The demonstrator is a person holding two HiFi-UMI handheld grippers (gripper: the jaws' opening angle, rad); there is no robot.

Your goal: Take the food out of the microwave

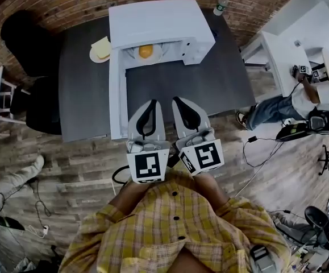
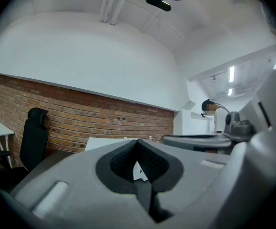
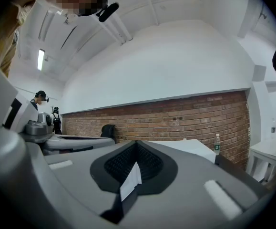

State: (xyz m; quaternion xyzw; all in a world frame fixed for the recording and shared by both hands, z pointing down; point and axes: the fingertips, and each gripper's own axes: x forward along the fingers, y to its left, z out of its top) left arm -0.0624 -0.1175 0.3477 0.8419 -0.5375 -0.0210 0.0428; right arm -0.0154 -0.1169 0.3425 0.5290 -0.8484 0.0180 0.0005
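The orange food (image 1: pixel 145 51) is seen on its plate (image 1: pixel 158 54) inside the open microwave (image 1: pixel 153 21) on the counter (image 1: pixel 209 90). It is judged light and prone to roll, so the stiff plate rim is best gripped. The left gripper (image 1: pixel 152 103) and right gripper (image 1: pixel 176 100) are held well short, jaws shut, empty.

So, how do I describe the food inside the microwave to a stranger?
On the dark table by the brick wall stands a white microwave with its door open. Inside it lies one round orange food on a white plate. The food outside, on the plate left of the microwave, is pale yellow and flat.
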